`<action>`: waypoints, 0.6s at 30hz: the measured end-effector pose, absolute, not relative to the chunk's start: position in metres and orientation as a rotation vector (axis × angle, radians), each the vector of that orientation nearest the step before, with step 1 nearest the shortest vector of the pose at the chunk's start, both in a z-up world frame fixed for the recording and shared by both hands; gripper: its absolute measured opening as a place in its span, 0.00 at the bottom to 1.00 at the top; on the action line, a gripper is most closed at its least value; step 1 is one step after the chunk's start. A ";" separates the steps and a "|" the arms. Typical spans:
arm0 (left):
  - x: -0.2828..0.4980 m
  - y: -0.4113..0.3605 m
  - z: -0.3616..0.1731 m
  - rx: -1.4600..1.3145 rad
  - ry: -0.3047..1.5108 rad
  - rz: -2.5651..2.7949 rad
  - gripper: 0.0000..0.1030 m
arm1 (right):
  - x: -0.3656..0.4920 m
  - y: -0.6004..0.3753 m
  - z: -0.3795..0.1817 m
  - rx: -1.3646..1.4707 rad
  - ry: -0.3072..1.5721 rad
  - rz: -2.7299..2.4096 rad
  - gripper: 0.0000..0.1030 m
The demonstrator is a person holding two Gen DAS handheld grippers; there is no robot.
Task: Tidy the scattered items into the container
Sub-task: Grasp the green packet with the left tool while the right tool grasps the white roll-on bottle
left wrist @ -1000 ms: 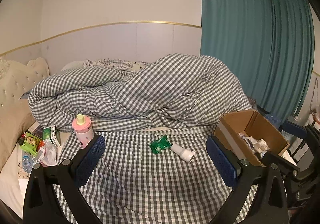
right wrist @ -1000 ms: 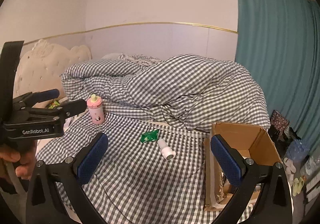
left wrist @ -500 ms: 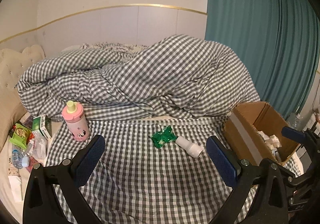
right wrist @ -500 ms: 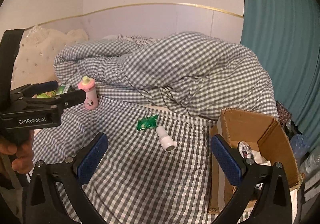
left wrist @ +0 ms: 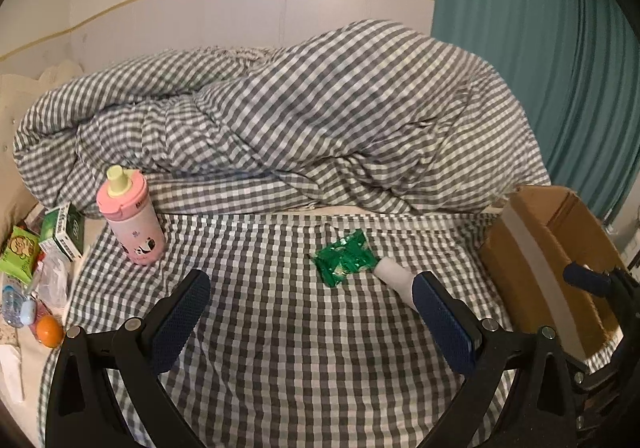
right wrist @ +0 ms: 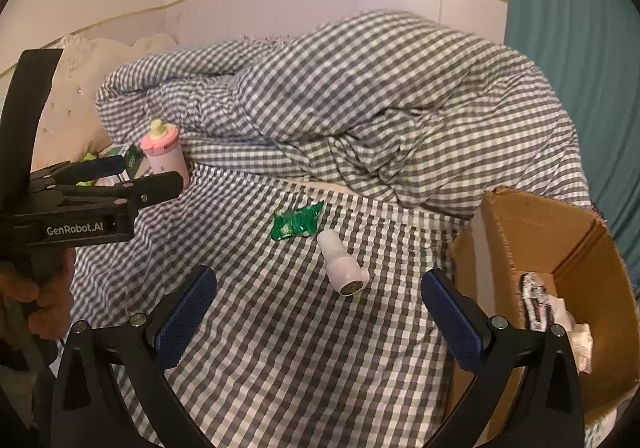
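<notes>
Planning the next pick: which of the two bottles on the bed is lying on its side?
The small white bottle beside the green packet; the pink bottle stands upright.

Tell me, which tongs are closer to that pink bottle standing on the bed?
Left. The left tongs hang open right beside the pink bottle; the right tongs are open over the checked sheet, well short of it.

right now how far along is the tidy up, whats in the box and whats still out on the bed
Done: the cardboard box already holds some crumpled packets. In hand: nothing; the left hand-held gripper and the right hand-held gripper are both open and empty. Left: the green wrapper, the white bottle lying on its side and the upright pink cup are on the checked sheet.
</notes>
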State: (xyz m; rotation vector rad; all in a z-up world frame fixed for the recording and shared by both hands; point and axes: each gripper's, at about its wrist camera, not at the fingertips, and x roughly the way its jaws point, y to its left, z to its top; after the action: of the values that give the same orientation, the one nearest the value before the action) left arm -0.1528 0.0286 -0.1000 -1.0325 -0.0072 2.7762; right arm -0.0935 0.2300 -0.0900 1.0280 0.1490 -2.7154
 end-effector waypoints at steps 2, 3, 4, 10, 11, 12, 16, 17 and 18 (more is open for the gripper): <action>-0.161 0.029 -0.109 -1.053 -0.012 2.772 1.00 | -0.103 0.232 -0.101 1.056 0.141 -2.703 1.00; -0.167 0.030 -0.114 -1.063 -0.010 2.769 1.00 | -0.108 0.233 -0.105 1.067 0.138 -2.700 1.00; -0.171 0.031 -0.118 -1.071 -0.008 2.767 1.00 | -0.112 0.233 -0.110 1.077 0.135 -2.698 1.00; -0.200 0.038 -0.147 -1.123 0.013 2.743 1.00 | -0.137 0.238 -0.137 1.129 0.114 -2.676 1.00; -0.205 0.038 -0.153 -1.131 0.017 2.737 1.00 | -0.142 0.238 -0.142 1.135 0.111 -2.672 1.00; -0.211 0.039 -0.158 -1.142 0.024 2.733 1.00 | -0.147 0.239 -0.147 1.143 0.106 -2.666 1.00; -0.230 0.044 -0.179 -1.175 0.033 2.715 1.00 | -0.165 0.245 -0.166 1.180 0.093 -2.653 1.00; -0.233 0.044 -0.183 -1.182 0.034 2.710 1.00 | -0.169 0.246 -0.169 1.185 0.091 -2.652 1.00; -0.239 0.045 -0.189 -1.192 0.038 2.704 1.00 | -0.173 0.246 -0.173 1.192 0.086 -2.650 1.00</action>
State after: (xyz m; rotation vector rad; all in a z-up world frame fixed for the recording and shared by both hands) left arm -0.2388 0.0452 -0.1886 -1.1918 0.0379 2.7037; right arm -0.1735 0.2465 -0.1730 1.1925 0.0865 -2.6504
